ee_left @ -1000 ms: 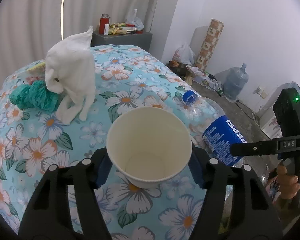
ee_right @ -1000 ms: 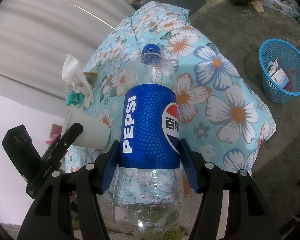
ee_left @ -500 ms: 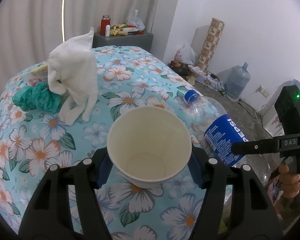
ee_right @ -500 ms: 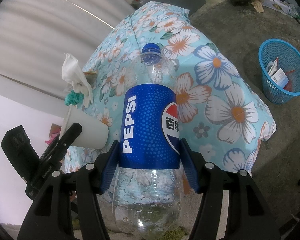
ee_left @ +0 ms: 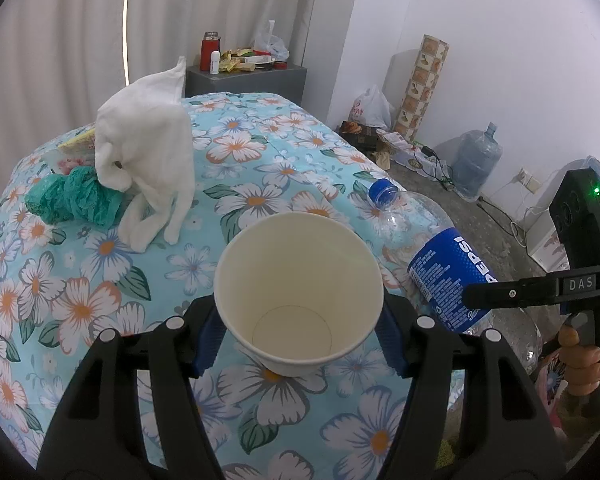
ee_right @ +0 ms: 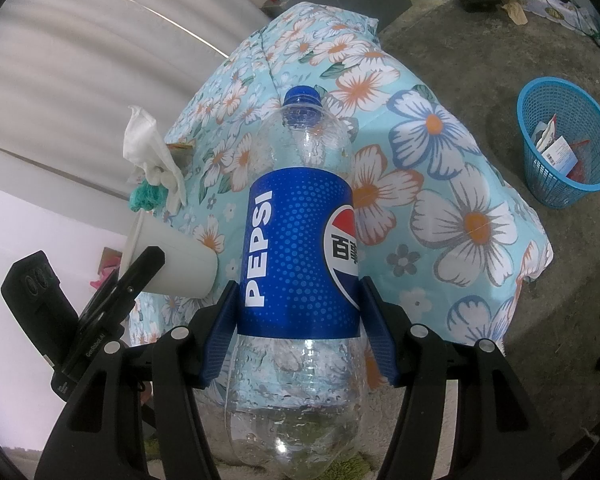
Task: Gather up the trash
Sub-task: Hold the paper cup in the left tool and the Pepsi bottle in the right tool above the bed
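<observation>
My left gripper (ee_left: 298, 336) is shut on an empty white paper cup (ee_left: 298, 280), held just above the floral tablecloth (ee_left: 100, 304). My right gripper (ee_right: 298, 328) is shut on an empty clear Pepsi bottle (ee_right: 300, 256) with a blue label and blue cap, its pads pressed on the label. The bottle (ee_left: 440, 264) and right gripper also show at the right of the left wrist view. The cup (ee_right: 172, 260) appears at the left of the right wrist view. A crumpled white tissue (ee_left: 148, 156) and green paper wad (ee_left: 76, 200) lie on the table.
A blue mesh waste basket (ee_right: 568, 148) with some scraps stands on the concrete floor right of the table. A grey cabinet (ee_left: 244, 80) with small items sits behind the table. A water jug (ee_left: 476, 164), bags and cables lie by the wall.
</observation>
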Tool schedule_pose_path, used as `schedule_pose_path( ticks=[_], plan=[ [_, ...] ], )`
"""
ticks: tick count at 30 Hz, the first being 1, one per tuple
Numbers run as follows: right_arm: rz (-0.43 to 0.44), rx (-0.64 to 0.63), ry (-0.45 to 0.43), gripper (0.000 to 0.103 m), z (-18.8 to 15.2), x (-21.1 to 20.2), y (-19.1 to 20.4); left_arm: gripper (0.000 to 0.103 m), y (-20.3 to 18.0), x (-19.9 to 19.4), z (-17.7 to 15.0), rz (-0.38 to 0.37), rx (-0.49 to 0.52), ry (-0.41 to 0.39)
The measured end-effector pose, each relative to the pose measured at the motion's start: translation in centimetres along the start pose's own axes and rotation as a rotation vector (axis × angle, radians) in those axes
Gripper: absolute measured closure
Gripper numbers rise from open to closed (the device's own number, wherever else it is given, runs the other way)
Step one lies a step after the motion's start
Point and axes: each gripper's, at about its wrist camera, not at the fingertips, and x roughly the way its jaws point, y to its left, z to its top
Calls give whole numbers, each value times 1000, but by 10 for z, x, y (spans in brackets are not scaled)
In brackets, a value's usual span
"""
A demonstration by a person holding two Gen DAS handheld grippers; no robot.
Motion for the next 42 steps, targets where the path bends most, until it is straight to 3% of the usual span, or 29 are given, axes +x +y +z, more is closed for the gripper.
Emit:
schedule_pose_path(
  ticks=[19,42],
  plan=[
    [-29,-45,42,39,10,4,1,43,-10,10,8,82,26,28],
    [-97,-46,31,37,19,16,9,44,-16,16,12,101,28,34]
  ],
)
